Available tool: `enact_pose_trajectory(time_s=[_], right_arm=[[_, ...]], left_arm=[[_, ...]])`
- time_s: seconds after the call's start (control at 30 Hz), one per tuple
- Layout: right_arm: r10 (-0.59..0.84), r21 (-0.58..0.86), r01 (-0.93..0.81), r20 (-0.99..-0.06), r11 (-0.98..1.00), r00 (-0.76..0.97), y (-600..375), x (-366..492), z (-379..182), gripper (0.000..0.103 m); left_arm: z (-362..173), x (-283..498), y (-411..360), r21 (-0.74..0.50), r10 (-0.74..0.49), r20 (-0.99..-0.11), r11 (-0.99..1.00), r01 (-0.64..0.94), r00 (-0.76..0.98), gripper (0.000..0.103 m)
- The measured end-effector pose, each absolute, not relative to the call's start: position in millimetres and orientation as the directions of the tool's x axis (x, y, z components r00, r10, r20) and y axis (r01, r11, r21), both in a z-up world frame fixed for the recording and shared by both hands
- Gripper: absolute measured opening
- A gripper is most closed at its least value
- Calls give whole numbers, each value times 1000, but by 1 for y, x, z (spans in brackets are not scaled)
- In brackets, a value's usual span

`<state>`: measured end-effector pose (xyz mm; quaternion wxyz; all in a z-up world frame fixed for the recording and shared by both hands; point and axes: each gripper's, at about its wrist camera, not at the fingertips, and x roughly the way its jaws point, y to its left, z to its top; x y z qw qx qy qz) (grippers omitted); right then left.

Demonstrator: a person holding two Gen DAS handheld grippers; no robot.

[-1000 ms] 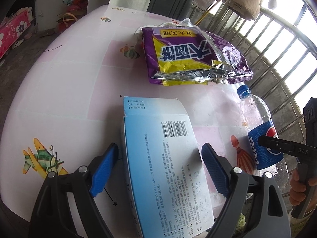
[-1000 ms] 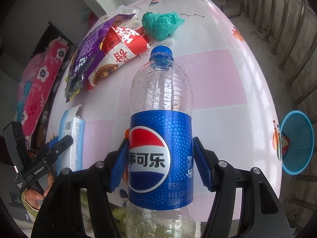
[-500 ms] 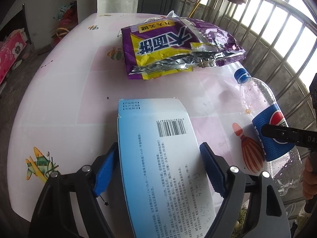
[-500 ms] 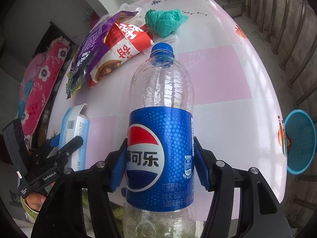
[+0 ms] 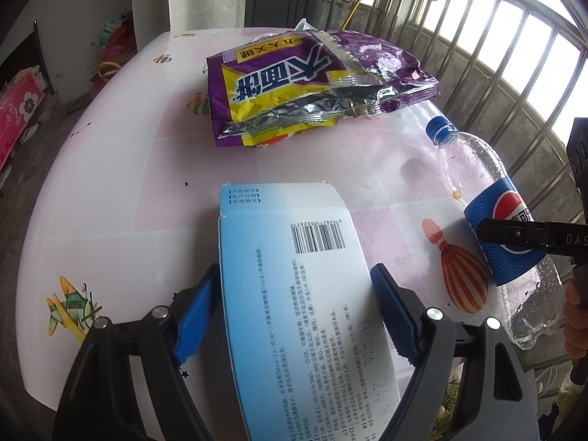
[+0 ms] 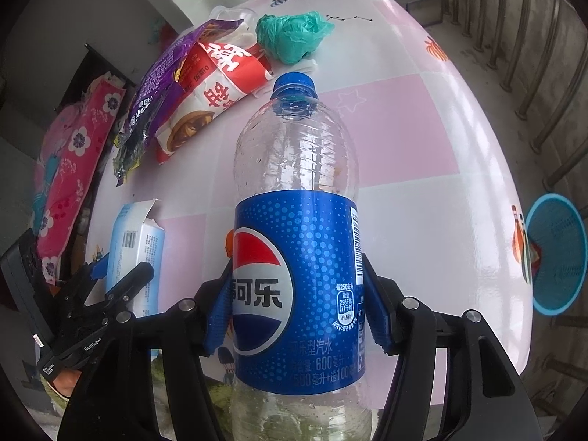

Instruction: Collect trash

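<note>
A table (image 5: 121, 169) under a glossy white-and-pink checked cloth printed with small cartoon planes and balloons stands beside a metal railing (image 5: 492, 47) with daylight behind it; a pink flowered bundle (image 6: 70, 169) lies off the table's far side in the right wrist view.

The clear Pepsi bottle (image 6: 297, 257) has its blue cap on and looks almost empty, with droplets on the inside wall and a little cloudy residue near its base. The right gripper (image 6: 296, 305) is clamped on it, both blue pads pressing the blue label.

The light blue carton (image 5: 305, 301), with a barcode and fine print on its face, has its far end flap open; what it holds is not visible. The left gripper (image 5: 294, 316) is closed on it, pads against both long edges.

Farther along the table lies a torn purple-and-yellow foil snack bag (image 5: 312, 77), its silver lining showing, on top of a red-and-white packet (image 6: 217, 99). A crumpled green plastic bag (image 6: 290, 36) sits just beyond them. On the floor past the table edge stands a blue mesh basket (image 6: 555, 253).
</note>
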<state>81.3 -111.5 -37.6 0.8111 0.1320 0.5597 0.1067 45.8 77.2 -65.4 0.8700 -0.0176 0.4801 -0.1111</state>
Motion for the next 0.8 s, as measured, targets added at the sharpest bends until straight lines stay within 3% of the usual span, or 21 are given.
enact_pose_trajectory(time_s=[0.8], right_arm=[[337, 353, -24, -870, 935, 359, -116, 82, -37, 57]], left_arm=[[-67, 43, 75, -127, -200, -832, 977, 174, 518, 79]])
